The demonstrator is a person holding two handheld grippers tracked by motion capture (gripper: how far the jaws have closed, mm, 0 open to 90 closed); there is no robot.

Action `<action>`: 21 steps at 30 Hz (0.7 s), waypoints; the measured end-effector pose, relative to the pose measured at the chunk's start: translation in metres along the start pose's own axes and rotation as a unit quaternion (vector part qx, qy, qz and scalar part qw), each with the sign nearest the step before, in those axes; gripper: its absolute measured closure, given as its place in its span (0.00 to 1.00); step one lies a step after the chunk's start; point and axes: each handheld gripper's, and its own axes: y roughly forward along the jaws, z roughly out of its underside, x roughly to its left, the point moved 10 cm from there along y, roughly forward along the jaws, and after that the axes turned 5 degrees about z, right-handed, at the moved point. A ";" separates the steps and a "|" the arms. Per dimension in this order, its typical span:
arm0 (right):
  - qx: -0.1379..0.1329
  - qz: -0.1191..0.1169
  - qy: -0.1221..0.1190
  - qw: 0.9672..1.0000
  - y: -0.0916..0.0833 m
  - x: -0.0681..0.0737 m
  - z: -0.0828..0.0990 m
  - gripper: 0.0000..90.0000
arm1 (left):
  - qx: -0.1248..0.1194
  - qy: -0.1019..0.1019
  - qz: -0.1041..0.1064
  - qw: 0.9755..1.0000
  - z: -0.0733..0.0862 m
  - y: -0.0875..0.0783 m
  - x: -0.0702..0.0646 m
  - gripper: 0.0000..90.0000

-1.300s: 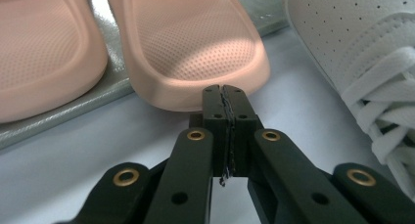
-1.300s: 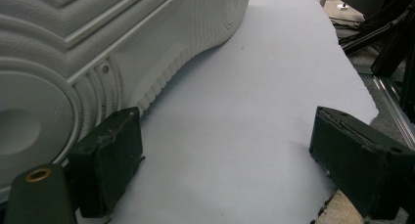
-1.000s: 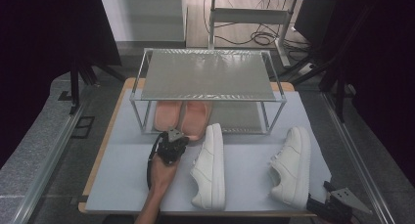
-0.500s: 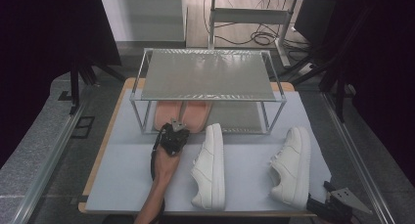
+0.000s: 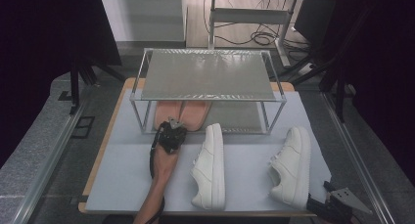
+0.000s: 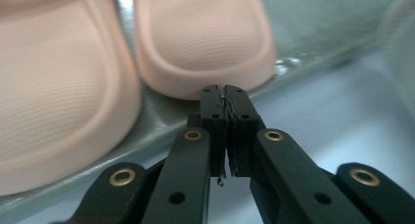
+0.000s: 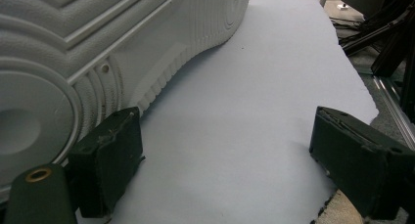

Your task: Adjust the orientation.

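We've got the left gripper (image 5: 172,131) at the front edge of the rack (image 5: 208,98), jaws pressed together with nothing between them. The right pink slipper (image 6: 203,40) sits right ahead of its tips, touching or nearly so, and the other slipper (image 6: 58,87) is just off to their left. Our right gripper (image 7: 225,160) is spread wide on the mat (image 7: 254,87), with the white sneaker (image 7: 98,53) against its left jaw.

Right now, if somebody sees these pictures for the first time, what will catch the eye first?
Probably the two pink slippers side by side on the lower shelf of the rack, with the shut left gripper at the toe of one. Next, two white sneakers lying on the table in front, the right gripper open beside the right one.
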 end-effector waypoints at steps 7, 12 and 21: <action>0.000 0.000 0.000 1.000 0.000 0.000 0.000 0.13 | 0.002 0.006 0.004 1.000 -0.002 0.006 -0.005 0.96; 0.000 0.000 0.000 1.000 0.000 0.000 0.000 0.13 | 0.000 -0.002 0.003 1.000 -0.002 0.007 -0.002 0.96; 0.000 0.000 0.000 1.000 0.000 0.000 0.000 0.13 | -0.001 -0.007 -0.004 1.000 -0.003 0.003 0.000 0.94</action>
